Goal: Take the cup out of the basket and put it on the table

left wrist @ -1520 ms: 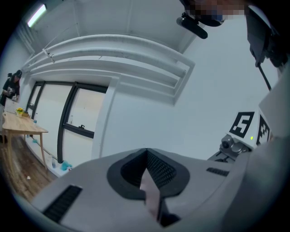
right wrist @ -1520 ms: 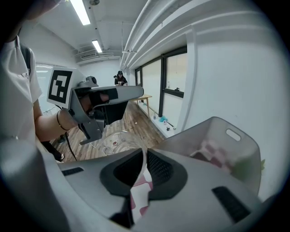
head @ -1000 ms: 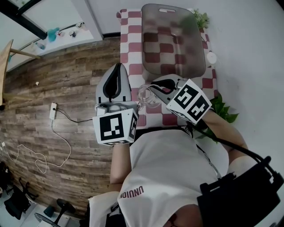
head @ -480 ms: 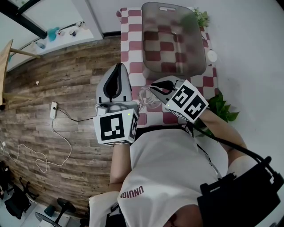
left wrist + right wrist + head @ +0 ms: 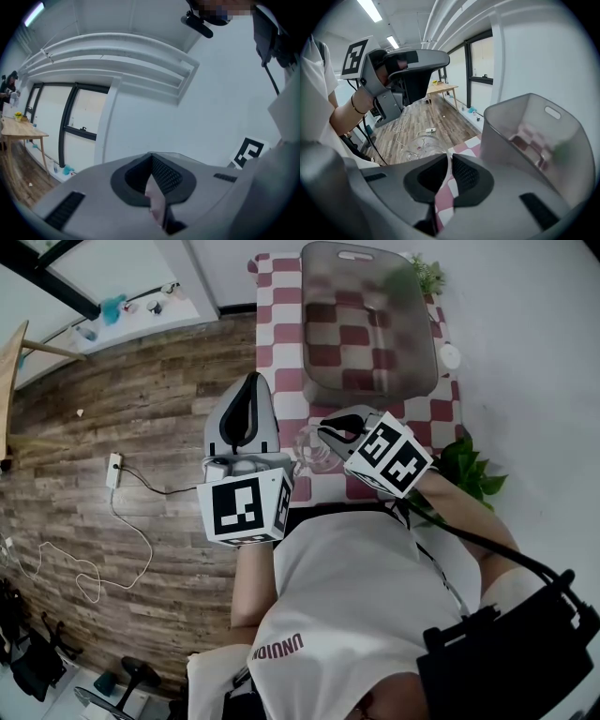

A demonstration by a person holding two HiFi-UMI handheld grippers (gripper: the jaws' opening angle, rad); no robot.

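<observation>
Grey jaws of the right gripper (image 5: pixel 449 161) are clamped on the rim of the clear cup (image 5: pixel 423 147) over the checked table (image 5: pixel 281 334), outside the basket (image 5: pixel 412 324), while the left gripper (image 5: pixel 152 161) is pressed shut, empty.

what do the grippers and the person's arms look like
The left gripper and right gripper: grey shells, black ribbed claw pads, each with a white cube of black square markers. Black cable along the right arm. White short-sleeved shirt, thin bracelet.
</observation>
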